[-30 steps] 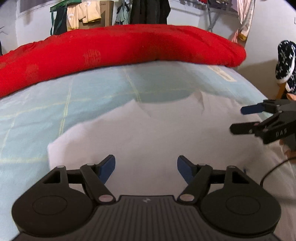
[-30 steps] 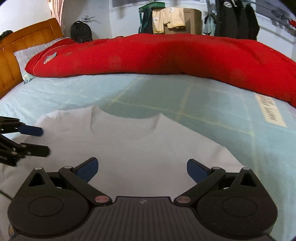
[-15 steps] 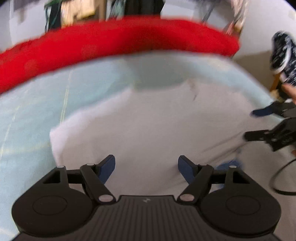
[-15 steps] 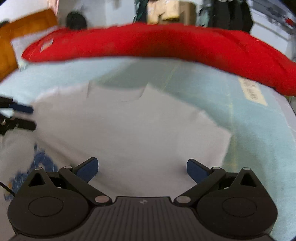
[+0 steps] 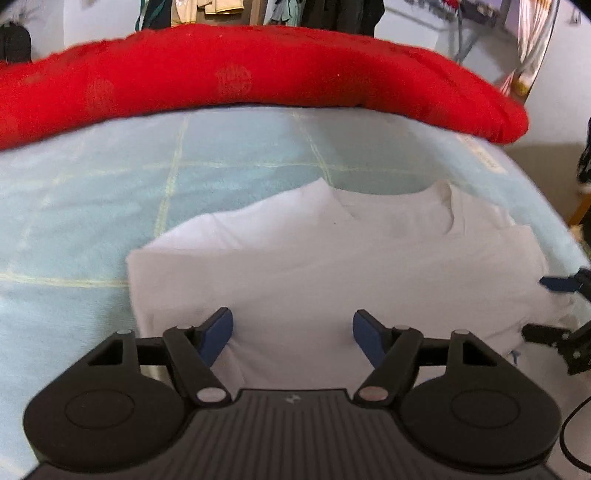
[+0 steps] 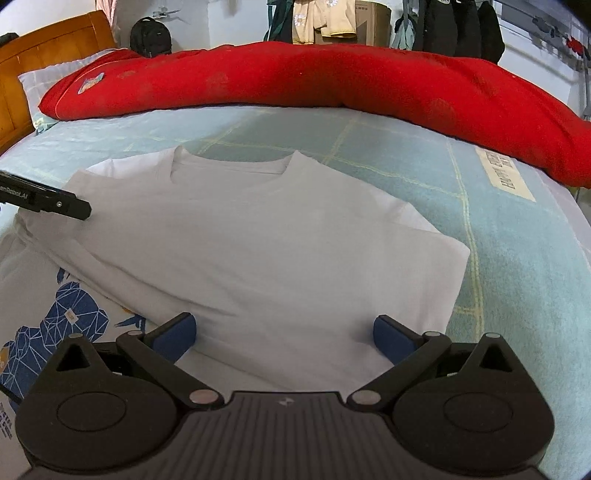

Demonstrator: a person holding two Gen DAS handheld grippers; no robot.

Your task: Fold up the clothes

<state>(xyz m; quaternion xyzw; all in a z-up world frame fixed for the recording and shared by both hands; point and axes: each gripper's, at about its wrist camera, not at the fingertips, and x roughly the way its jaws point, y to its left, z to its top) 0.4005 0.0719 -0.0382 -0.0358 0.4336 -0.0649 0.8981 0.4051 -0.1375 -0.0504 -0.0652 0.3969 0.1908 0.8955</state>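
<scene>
A white T-shirt (image 5: 332,266) lies flat on the light blue bed sheet (image 5: 110,192), collar (image 6: 229,168) at the far end. A blue geometric print (image 6: 62,321) shows on the cloth at its near left in the right wrist view. My left gripper (image 5: 292,332) hovers over the shirt's near left part. Its jaws are closing but still wide apart, with only flat cloth below them and nothing pinched. My right gripper (image 6: 284,336) stands open over the shirt's near right part. Each gripper shows in the other's view: the right gripper (image 5: 554,310) and the left gripper (image 6: 55,201).
A long red quilt (image 6: 314,81) is rolled across the far side of the bed. A wooden headboard (image 6: 44,48) and a pillow (image 6: 40,81) are at the far left. Clothes (image 6: 321,18) hang on the back wall. The bed's edge (image 5: 546,192) drops off at the right.
Both views have drawn back from the shirt, so more of it shows. The blue print has come into the right wrist view. The left jaws stand slightly narrower.
</scene>
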